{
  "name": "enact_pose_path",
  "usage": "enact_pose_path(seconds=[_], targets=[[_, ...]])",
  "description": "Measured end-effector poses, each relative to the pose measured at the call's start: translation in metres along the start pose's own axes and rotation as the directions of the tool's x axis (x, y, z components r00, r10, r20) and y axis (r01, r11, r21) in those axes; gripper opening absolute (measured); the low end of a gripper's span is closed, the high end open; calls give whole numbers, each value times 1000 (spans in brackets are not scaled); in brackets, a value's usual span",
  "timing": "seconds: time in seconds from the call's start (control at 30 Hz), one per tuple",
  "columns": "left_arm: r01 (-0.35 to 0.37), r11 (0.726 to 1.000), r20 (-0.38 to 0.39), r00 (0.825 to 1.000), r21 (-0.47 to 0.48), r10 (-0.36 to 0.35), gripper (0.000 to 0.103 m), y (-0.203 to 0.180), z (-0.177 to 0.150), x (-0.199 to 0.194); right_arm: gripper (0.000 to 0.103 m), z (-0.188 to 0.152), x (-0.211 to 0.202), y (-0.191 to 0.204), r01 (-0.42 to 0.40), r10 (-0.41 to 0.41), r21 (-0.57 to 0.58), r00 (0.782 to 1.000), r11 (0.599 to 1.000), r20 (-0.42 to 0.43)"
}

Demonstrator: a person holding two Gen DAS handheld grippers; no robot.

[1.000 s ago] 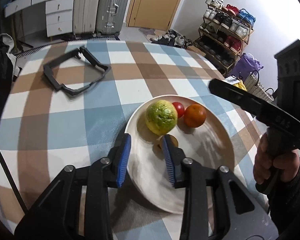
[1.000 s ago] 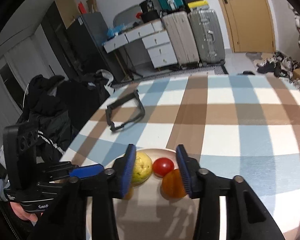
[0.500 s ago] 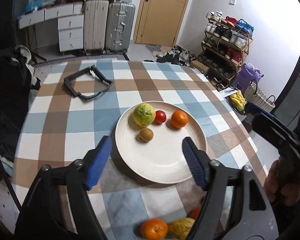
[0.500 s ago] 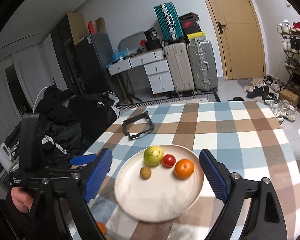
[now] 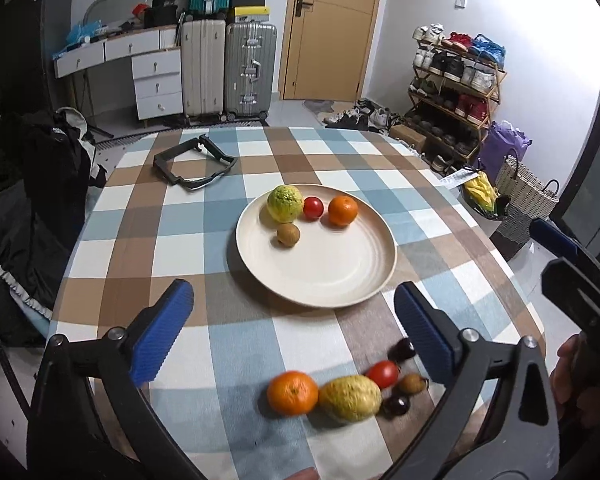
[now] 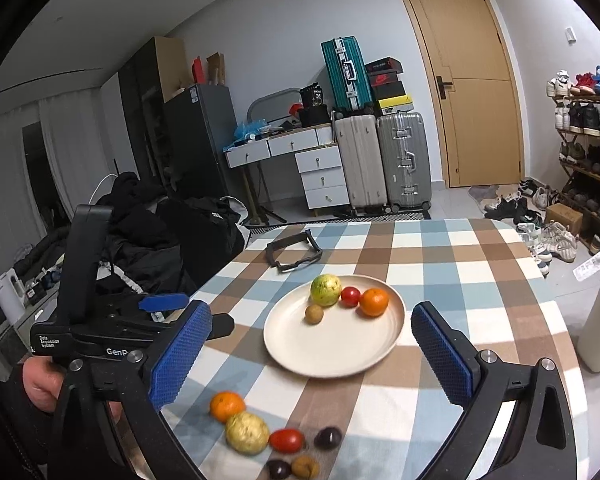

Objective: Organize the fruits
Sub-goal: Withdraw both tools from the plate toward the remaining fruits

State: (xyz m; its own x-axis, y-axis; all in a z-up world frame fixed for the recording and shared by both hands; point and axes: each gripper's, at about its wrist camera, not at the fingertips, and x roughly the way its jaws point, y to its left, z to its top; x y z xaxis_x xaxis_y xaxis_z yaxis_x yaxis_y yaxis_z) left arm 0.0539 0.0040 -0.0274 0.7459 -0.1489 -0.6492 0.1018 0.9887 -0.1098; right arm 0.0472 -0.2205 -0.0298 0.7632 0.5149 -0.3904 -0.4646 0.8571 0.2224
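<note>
checked tablecloth (image 5: 172,240) over a round table, bedroom clutter behind: suitcases, drawers, a door, a shoe rack.

near field. your left gripper (image 5: 294,326) and right gripper (image 6: 312,354) both stand wide apart; their jaws have just been opening, and nothing lies between the pads of either. neither touches fruit. the left gripper also shows at the left edge of the right wrist view, held in a hand (image 6: 40,382).

loose group, at the near table edge, well apart from the plate (image 5: 340,276): one orange (image 5: 293,393), one pale yellow fruit (image 5: 350,398) touching it, one tomato (image 5: 383,374), one small brown fruit (image 5: 412,383) and two dark round fruits (image 5: 398,405), a little blurred. six pieces in all; the right wrist view gives the same count.

middle field. the plate sits at the table centre and carries four pieces along its far side: one green-yellow fruit (image 5: 285,203), one tomato (image 5: 313,207) just beside it, one orange (image 5: 343,211), and one small brown fruit (image 5: 288,235) set nearer. most of the plate is bare.

far field. one black frame (image 5: 194,164) lies flat near the far edge, apart from everything.

progress, as a judgement: four of ten pieces are plated, six remain, so you are somewhat under halfway, with both tools free for the next pick from the near group.
</note>
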Motion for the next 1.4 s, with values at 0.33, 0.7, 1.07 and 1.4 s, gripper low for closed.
enact_pose_path(seconds=[0.33, 0.7, 1.07, 1.4], targets=[[44, 999, 19, 999, -28, -43, 102, -4, -47, -29, 103, -37, -26, 6, 33, -33, 9, 999, 999, -35], [76, 996, -69, 995, -39, -79, 102, -2, -96, -14, 103, -91, -16, -10, 37, -22, 92, 987, 995, -161], [103, 995, -131, 986, -17, -104, 102, -8, -120, 3, 99, -121, 20, -21, -16, 71, 216, 966, 976, -249], [110, 994, -152, 982, -23, -113, 102, -3, -122, 10, 71, -126, 38, -22, -28, 98, 233, 951, 972, -295]])
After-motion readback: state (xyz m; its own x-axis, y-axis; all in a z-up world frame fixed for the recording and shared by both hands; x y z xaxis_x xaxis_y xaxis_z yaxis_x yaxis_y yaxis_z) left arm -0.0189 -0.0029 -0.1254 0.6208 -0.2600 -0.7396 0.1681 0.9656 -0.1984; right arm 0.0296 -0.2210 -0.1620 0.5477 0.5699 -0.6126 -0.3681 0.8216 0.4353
